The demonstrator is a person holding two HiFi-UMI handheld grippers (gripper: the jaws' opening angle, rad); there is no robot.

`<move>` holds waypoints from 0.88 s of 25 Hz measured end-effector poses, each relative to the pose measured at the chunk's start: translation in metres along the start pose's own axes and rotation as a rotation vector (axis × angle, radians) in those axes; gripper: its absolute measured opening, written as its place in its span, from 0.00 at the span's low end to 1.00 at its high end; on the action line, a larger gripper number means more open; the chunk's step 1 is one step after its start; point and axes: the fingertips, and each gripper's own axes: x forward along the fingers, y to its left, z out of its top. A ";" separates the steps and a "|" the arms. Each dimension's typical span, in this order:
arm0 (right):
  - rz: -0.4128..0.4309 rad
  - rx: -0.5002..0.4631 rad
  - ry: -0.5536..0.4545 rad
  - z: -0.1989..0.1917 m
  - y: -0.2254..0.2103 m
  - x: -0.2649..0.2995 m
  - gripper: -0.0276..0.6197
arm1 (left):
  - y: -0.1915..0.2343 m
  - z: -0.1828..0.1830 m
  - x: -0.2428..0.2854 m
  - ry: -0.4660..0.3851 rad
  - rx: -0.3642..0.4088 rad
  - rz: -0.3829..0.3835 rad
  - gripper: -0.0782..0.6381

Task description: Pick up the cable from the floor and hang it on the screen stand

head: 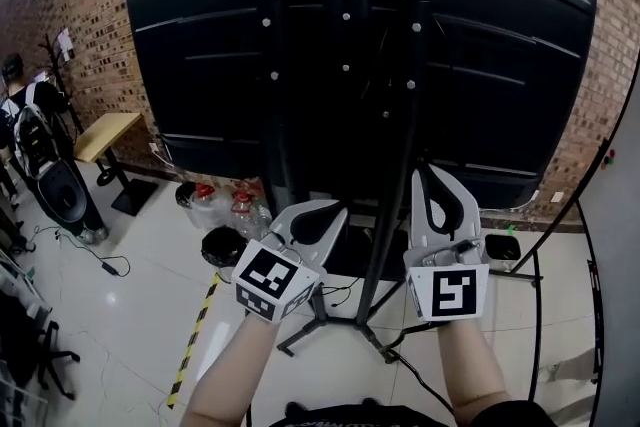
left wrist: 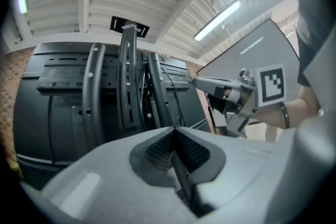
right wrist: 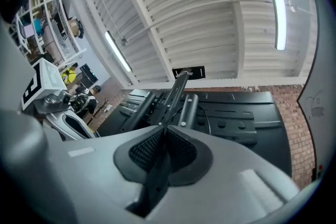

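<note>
Two grippers, left gripper (head: 322, 210), right gripper (head: 432, 177): jaws pressed together, nothing held; one screen stand (head: 345, 35) ahead.

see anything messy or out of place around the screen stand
Yes: a black cable lies loose on the floor tiles, trailing from the foot of the screen stand instead of hanging on it. Red-capped bottles also sit on the floor by the wall, left of the stand. Nothing looks spilled or broken.
</note>
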 end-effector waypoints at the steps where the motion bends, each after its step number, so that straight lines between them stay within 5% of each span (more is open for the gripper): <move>1: 0.014 0.015 -0.021 0.001 0.007 -0.007 0.08 | -0.006 -0.001 -0.006 -0.004 0.008 -0.004 0.11; 6: 0.040 0.091 -0.056 -0.005 0.045 -0.038 0.07 | -0.023 -0.013 -0.040 -0.027 -0.082 -0.008 0.11; 9: 0.084 0.111 -0.033 -0.016 0.067 -0.053 0.07 | -0.032 -0.019 -0.054 -0.024 -0.065 0.028 0.11; 14: 0.155 0.164 0.031 -0.041 0.095 -0.071 0.06 | -0.049 -0.051 -0.068 0.001 -0.049 0.038 0.11; 22: 0.273 0.283 0.175 -0.084 0.135 -0.101 0.05 | -0.067 -0.115 -0.087 0.101 -0.166 0.102 0.11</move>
